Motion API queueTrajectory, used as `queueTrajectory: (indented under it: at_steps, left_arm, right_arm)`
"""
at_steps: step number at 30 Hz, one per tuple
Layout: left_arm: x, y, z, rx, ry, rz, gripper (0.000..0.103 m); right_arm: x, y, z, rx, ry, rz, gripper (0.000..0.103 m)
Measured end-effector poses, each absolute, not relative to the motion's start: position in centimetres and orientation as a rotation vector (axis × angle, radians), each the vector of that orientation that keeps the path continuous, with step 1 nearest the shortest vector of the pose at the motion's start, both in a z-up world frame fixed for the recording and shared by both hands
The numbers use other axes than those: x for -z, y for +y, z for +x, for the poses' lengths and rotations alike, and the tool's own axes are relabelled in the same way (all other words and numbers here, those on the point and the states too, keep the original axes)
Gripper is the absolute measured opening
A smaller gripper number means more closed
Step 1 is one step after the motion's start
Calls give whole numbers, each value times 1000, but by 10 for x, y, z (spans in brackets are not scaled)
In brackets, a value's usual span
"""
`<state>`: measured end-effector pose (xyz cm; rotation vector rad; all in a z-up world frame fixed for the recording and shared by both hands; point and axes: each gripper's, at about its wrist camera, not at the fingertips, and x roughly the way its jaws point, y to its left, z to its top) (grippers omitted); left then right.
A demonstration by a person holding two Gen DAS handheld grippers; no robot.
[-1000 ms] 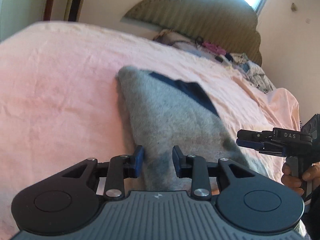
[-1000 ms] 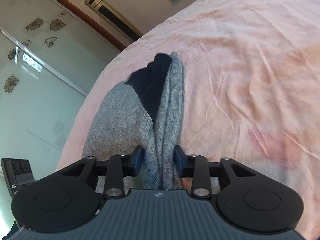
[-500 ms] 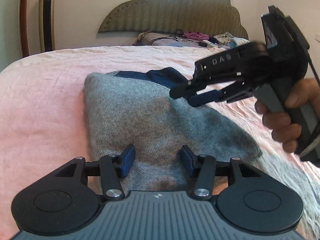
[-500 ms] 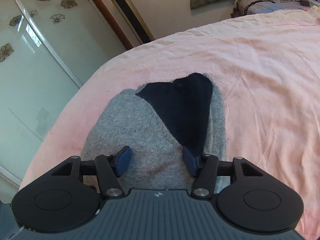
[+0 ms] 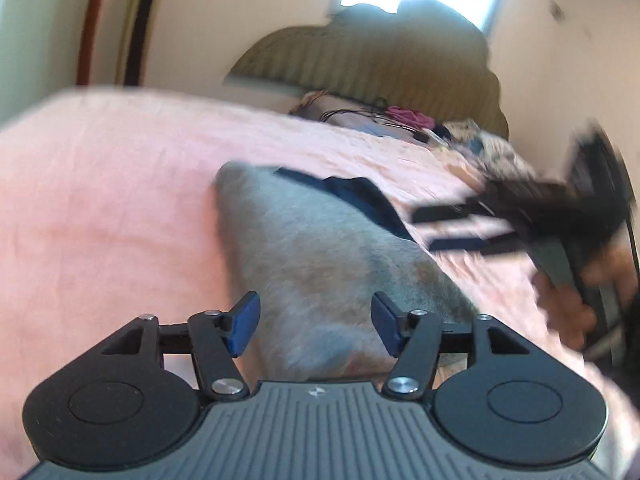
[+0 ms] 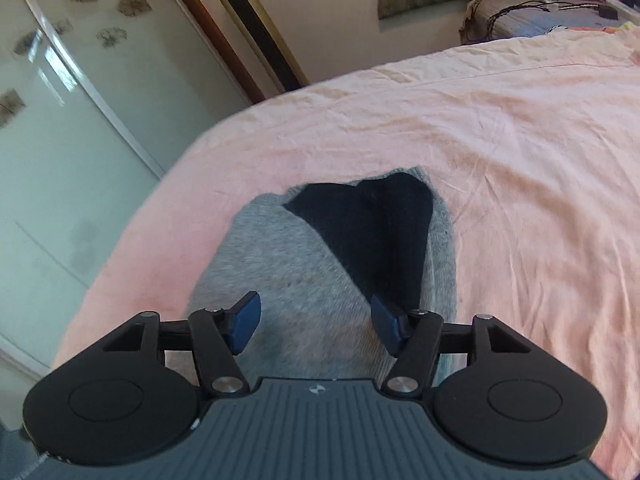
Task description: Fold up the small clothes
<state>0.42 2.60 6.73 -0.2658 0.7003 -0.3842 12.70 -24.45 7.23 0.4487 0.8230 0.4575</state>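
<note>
Garment: grey knitted piece (image 6: 304, 280) with a dark navy part (image 6: 372, 232) lies flat on the pink bed sheet (image 6: 520, 160), near the sheet's left edge in the right wrist view; it looks like one or two socks laid together, I cannot tell which.
Change in garment: a second ago it was gathered into a narrow ridge between the right fingers; now it is spread wider and the navy part lies open on top.
Left gripper (image 5: 316, 326): its jaws have just been opening and now stand wide, the grey cloth below and between them, but the pads do not press on it.
Right gripper (image 6: 316, 326): its jaws have also just been opening and stand wide over the near end of the garment; nothing is pinched.
Right gripper in left view: blurred, it is at the right above the sheet, held by a hand (image 5: 568, 312).
Meaning for the task: both grips seem released, so one fold is probably laid down.
Next need: likely a new grip on an edge, or smoothing.
Background: headboard (image 5: 368, 60) and a heap of clothes (image 5: 412, 118) are far behind.
</note>
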Motion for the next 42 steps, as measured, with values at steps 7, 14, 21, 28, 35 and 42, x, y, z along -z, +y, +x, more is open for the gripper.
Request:
queueTrajectory:
  at_steps: [7,14,21,28,35,42]
  left_arm:
    - [-23,59,35,513,943,-705,59]
    - [-40,50,28,437,926,-534,14]
    - [-66,43,1,367,852,-224,18]
    - [-90,-26,6,334,599,30,85]
    - [-41,-67,14,359,662,176,84]
    - [-50,-58,6,349,653,166,84]
  right_arm:
    - [-29,-300,75,-453,985,682,65]
    - [-24,-287,66,-520,994,689,22]
    - [-33,-288,54,-471,981,574,37]
    - [-97,-279,94,-458,725,533,66]
    - [-68,-212,201,-424,830,423,72]
    - [-53,-208,190,-345,856,300,69]
